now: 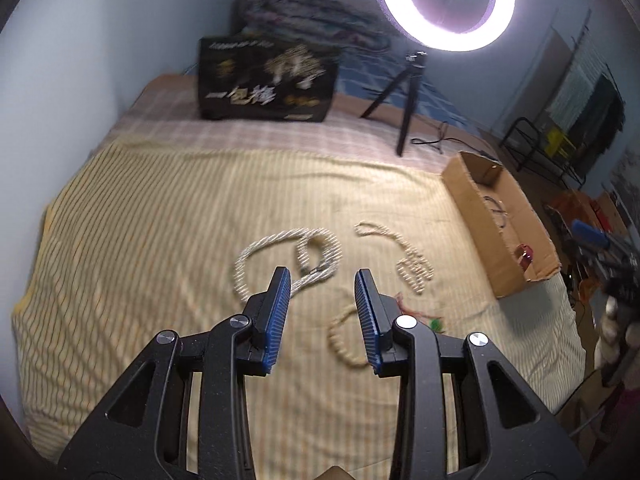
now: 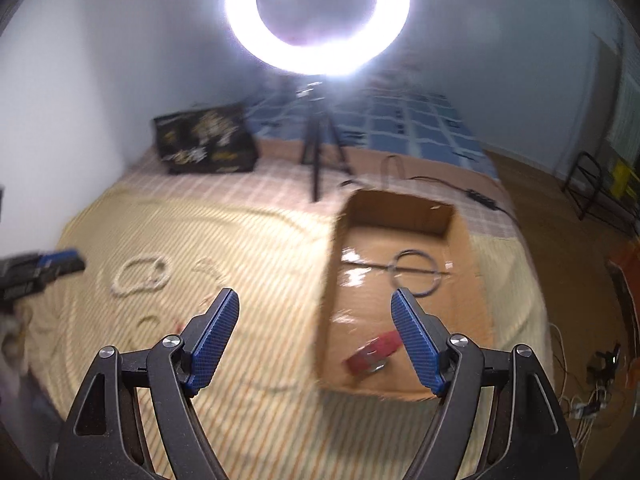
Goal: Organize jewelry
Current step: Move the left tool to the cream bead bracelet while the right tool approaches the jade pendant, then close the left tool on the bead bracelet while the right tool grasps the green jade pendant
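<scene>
Several pale bead necklaces lie on the striped yellow cloth. A thick twisted rope necklace [image 1: 288,258] lies just past my left gripper [image 1: 323,278], which is open and empty above the cloth. A beaded strand [image 1: 404,256] lies to its right and a bead loop [image 1: 344,340] below the right finger. A cardboard box [image 2: 400,216] holds a thin ring bracelet [image 2: 416,270] and a red item [image 2: 374,354]. My right gripper [image 2: 316,308] is open and empty over the box's left wall. The rope necklace also shows in the right wrist view [image 2: 140,276].
A ring light [image 1: 442,0] on a black tripod [image 1: 400,96] stands at the back of the bed. A black printed box [image 1: 266,80] sits by the wall. The bed edge and a cluttered floor [image 1: 592,240] lie to the right.
</scene>
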Tool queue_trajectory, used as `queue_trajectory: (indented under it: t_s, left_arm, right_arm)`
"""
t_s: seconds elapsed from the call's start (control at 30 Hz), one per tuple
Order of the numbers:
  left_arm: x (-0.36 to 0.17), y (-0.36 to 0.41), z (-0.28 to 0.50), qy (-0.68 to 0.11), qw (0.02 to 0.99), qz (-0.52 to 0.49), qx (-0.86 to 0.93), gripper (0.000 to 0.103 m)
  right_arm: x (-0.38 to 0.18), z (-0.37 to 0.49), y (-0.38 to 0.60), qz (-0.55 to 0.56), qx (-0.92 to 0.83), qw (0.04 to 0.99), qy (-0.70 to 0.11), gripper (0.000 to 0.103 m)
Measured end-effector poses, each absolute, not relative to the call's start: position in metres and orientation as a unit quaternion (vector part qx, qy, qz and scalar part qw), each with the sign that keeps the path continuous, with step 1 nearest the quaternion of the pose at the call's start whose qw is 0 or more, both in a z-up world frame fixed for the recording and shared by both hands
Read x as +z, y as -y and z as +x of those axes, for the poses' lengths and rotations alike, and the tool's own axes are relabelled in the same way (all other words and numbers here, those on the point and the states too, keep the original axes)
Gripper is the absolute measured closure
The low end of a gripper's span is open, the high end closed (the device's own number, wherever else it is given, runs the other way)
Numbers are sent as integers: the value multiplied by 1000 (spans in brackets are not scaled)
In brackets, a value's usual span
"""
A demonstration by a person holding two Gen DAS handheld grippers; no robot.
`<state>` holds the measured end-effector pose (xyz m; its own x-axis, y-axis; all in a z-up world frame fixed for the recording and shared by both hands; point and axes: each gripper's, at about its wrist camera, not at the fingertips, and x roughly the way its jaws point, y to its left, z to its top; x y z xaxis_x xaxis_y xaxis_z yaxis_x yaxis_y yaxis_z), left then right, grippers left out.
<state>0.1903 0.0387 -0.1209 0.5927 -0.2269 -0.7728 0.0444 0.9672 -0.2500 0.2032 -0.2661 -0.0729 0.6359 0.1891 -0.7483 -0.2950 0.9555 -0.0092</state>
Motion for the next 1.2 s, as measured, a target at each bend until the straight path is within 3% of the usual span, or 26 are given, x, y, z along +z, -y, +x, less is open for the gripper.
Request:
queue_trajectory:
  t_s: [0.2,0.3,0.87,1.07,1.2]
  left_arm:
    - [-141,-54,177,-467,873,-119,-77,68]
    - [-150,-48,170,-476,867,-113,-89,55]
    - [-193,2,170,-512,845,-76,-138,54]
    - [-201,6,175,-518,841,-69,-140,54]
    - [-205,9,177,-518,841,-61,-142,54]
  right_arm:
    - [-94,184,230,-95,182,880,-429,25]
    - [-110,182,219,-104,193,867,-448,25]
    - [-177,188,194,-69,211,816,-534,25]
    - [-192,202,199,-6,200,803,-562,33]
    - [-198,208,210,43,191,795,-574,47]
